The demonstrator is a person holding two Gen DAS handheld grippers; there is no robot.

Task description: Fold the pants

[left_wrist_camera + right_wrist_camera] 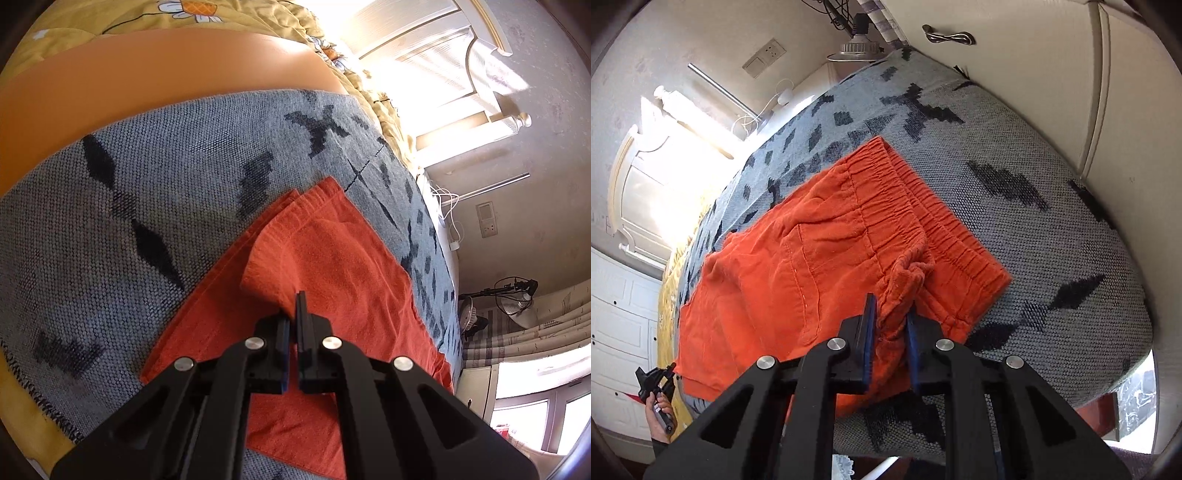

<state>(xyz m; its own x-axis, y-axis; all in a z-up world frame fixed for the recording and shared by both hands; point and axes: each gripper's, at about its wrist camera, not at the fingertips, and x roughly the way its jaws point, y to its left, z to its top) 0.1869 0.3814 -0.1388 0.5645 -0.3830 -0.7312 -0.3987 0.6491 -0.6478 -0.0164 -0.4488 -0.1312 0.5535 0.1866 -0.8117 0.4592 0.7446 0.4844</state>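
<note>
The orange pants [820, 258] are lying already partly folded on the grey blanket [1015, 155]; the right gripper [890, 314] is pinching bunched waistband, the left gripper [293, 314] pinching a hem, final fold remaining

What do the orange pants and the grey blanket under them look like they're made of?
Pants: soft matte woven cloth, probably cotton, judging by the crinkles and gathered elastic waistband. Blanket: coarse, thick woven textile with a visible grid weave; fibre unclear.
</note>
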